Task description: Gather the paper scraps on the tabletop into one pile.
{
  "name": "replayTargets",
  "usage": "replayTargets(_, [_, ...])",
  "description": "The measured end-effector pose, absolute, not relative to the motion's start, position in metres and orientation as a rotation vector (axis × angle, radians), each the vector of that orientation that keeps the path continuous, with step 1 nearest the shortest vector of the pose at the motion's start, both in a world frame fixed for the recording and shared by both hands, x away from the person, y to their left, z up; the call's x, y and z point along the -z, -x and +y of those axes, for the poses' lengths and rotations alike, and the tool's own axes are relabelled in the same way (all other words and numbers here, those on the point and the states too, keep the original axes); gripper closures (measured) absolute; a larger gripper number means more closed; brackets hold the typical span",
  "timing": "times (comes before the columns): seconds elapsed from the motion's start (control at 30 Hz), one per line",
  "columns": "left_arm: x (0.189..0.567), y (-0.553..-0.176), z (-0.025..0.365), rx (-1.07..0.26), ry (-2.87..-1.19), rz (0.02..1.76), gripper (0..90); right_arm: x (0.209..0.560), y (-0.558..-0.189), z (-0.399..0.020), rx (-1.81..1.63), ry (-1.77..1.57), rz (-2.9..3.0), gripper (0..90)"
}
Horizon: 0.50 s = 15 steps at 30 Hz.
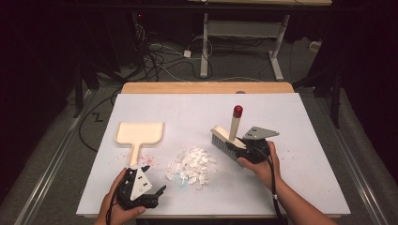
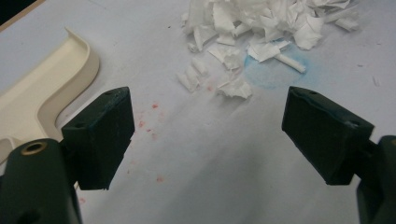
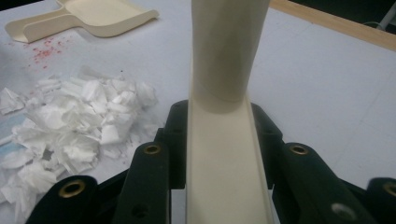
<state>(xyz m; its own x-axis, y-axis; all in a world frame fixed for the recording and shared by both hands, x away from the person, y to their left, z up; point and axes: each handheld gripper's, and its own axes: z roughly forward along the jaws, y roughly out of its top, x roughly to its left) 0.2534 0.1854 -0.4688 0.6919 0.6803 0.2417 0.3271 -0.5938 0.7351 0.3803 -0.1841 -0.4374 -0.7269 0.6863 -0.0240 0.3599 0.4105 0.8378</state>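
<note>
A cream hand brush (image 1: 228, 137) with grey bristles and a red-tipped handle stands on the white table cover, right of a pile of torn white paper scraps (image 1: 192, 167). My right gripper (image 1: 245, 146) is shut on the brush's back; its jaws clamp the cream body (image 3: 224, 154) from both sides. A cream dustpan (image 1: 139, 135) lies at the left, handle toward me. My left gripper (image 1: 152, 180) rests near the front edge, just below the dustpan handle, jaws wide open with nothing between them. In the left gripper view the scraps (image 2: 261, 28) lie ahead and the dustpan (image 2: 42, 93) to the left.
Red specks (image 2: 154, 116) and a blue smudge (image 2: 275, 74) mark the white cover (image 1: 300, 122). A wooden table edge (image 1: 206, 87) runs along the back. Cables and a desk frame sit on the floor beyond.
</note>
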Motion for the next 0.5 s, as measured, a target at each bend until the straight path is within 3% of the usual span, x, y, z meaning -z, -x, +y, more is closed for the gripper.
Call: replayTargets(0.5, [0.468, -0.254, 0.19, -0.676, -2.201, 0.774, 16.3, 0.444, -0.357, -0.092, -1.168, -0.756, 2.325, 67.9])
